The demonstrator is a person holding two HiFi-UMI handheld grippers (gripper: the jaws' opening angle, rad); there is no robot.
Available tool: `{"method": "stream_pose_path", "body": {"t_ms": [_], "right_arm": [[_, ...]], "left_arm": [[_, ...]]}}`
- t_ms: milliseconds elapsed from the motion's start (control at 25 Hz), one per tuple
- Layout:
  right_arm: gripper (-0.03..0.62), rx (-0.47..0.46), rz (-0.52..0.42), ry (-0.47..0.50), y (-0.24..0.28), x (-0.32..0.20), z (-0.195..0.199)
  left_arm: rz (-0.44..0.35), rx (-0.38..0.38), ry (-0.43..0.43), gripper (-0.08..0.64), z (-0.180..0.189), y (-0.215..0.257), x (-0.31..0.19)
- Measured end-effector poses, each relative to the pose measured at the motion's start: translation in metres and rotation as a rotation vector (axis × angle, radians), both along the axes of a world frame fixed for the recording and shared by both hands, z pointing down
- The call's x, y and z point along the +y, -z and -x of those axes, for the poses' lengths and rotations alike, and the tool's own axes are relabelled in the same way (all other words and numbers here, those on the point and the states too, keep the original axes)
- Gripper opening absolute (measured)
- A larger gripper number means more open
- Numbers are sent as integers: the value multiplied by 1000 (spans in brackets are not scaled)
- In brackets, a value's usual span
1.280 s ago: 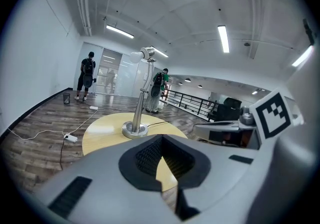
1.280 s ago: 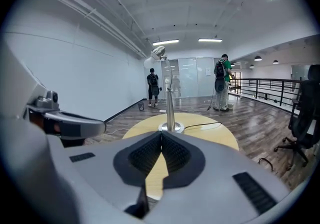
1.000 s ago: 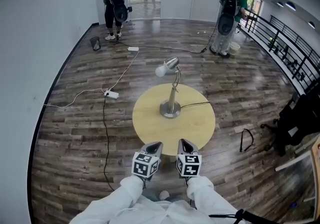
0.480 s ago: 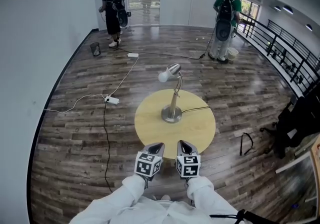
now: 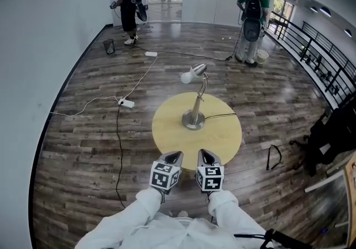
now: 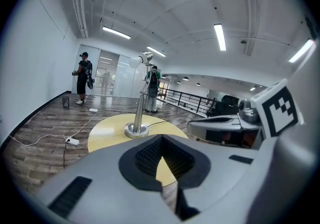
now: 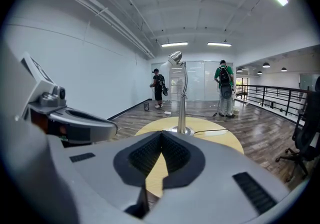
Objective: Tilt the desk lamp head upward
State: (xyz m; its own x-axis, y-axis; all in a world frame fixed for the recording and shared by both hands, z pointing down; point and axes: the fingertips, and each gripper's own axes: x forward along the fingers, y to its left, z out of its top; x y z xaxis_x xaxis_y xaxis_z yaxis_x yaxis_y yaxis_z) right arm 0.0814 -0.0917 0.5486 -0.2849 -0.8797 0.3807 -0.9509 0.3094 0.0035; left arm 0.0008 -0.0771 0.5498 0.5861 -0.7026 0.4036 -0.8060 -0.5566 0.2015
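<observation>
A silver desk lamp (image 5: 194, 110) stands on a round yellow table (image 5: 169, 134); its round base (image 5: 193, 120) sits near the table's middle and its head (image 5: 191, 74) with a white bulb points left and slightly down. The lamp (image 6: 138, 99) shows ahead in the left gripper view, and the lamp (image 7: 181, 93) also in the right gripper view. My left gripper (image 5: 174, 157) and right gripper (image 5: 207, 158) are side by side at the table's near edge, both shut on nothing, well short of the lamp.
A black cord (image 5: 221, 114) runs from the lamp base off the table's right side. Cables and a power strip (image 5: 127, 103) lie on the wood floor at left. Two people with backpacks (image 5: 251, 13) stand at the far end. A railing (image 5: 311, 48) and dark chair (image 5: 331, 131) are at right.
The view has shifted a little, so the table and lamp sit slightly further right and lower in the picture. Both grippers stay shut, close together at the near edge. The far people have moved.
</observation>
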Motion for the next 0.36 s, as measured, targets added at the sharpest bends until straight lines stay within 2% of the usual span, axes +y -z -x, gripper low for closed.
{"method": "stream_pose_path", "body": {"t_ms": [360], "right_arm": [[14, 1, 12, 6, -3, 3, 4]], "left_arm": [[3, -21, -7, 2, 4, -4, 2]]}}
